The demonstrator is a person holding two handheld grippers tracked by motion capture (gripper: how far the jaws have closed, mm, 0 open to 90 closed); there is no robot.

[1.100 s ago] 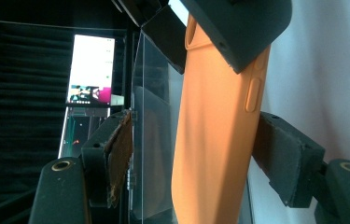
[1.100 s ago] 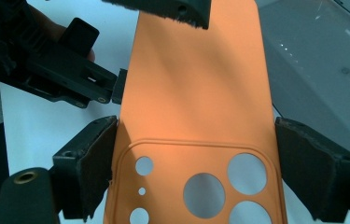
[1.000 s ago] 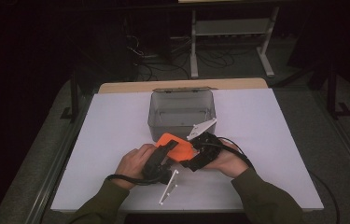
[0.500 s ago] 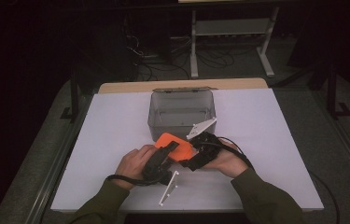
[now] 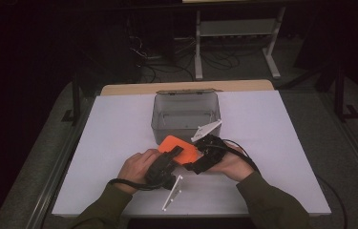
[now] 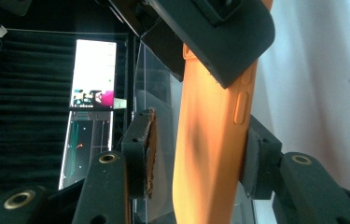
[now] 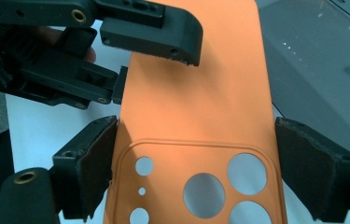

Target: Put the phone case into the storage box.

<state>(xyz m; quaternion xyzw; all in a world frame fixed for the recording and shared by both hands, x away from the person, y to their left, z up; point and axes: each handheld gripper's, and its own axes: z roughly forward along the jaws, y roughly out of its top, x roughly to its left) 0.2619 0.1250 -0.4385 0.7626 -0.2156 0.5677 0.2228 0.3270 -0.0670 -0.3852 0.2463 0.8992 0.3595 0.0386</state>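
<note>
White tabletop (image 5: pixel 272 138), set in a dark room, is carrying a clear plastic box (image 5: pixel 186 117) at its far middle. Just in front of that box, both grippers are meeting on an orange phone case (image 5: pixel 179 148), held off the surface. The right gripper (image 7: pixel 193 163) is clamping the case across its width at the camera-cutout end, pads pressing on both long edges. The left gripper (image 6: pixel 198 158) is straddling the case's thickness near the side-button ridge; its jaws have just been closing, one pad now touching the back face, the other pad (image 6: pixel 150 149) standing slightly clear of the front. Judged from this, a two-handed grasp is forming, probably preparing a handover or placement into the box.
</note>
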